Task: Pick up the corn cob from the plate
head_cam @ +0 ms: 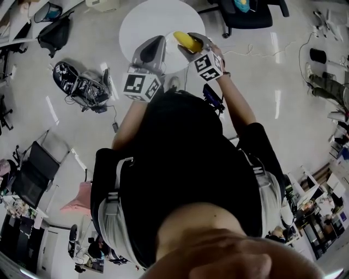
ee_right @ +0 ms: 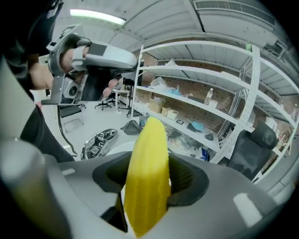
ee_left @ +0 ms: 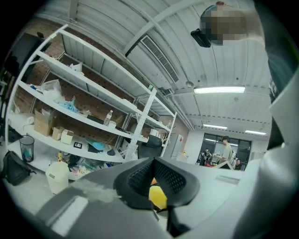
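Note:
The yellow corn cob is up in the air above the white round table, and my right gripper is shut on it. In the right gripper view the corn cob stands up between the two dark pads and sticks out well past them. My left gripper hangs just left of it, held level, with its jaws together and nothing in them. In the left gripper view its pads meet at the tip, and a bit of yellow shows in the gap below. No plate is in view.
A shelving rack with boxes and bottles stands beyond the table. A heap of cables and gear lies on the floor to the left. A black office chair stands at the far right.

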### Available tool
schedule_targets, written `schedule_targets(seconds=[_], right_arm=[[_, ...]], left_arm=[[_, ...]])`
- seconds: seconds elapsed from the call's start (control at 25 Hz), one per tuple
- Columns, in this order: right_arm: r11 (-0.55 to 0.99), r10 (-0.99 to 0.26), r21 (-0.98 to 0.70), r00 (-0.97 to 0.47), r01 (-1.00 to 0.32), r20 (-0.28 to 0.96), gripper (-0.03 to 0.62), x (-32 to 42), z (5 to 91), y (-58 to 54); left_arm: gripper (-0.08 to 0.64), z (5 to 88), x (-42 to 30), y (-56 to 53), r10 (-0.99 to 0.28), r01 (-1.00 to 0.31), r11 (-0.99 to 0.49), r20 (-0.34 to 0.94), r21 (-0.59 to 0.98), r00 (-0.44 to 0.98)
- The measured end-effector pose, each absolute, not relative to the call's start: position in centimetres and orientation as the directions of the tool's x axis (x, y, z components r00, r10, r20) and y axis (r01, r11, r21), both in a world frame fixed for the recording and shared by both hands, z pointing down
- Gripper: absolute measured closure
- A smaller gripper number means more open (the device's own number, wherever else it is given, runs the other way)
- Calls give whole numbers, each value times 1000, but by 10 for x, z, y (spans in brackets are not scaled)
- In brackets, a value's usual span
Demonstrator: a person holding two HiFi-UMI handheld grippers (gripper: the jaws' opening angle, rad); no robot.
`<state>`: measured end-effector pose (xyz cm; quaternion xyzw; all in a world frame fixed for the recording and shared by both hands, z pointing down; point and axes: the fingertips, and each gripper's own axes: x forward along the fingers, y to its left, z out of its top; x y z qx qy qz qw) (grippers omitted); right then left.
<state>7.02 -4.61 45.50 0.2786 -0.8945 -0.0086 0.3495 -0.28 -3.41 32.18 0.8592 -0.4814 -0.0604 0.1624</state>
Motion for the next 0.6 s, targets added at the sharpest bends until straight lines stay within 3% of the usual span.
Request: schedule_targets(seconds=[0.6], right_arm=[[745, -632, 134, -628, -654, 454, 351, 85, 398, -38]], left_arm=[[557, 309, 4, -17, -846, -808, -500, 24, 310, 533]])
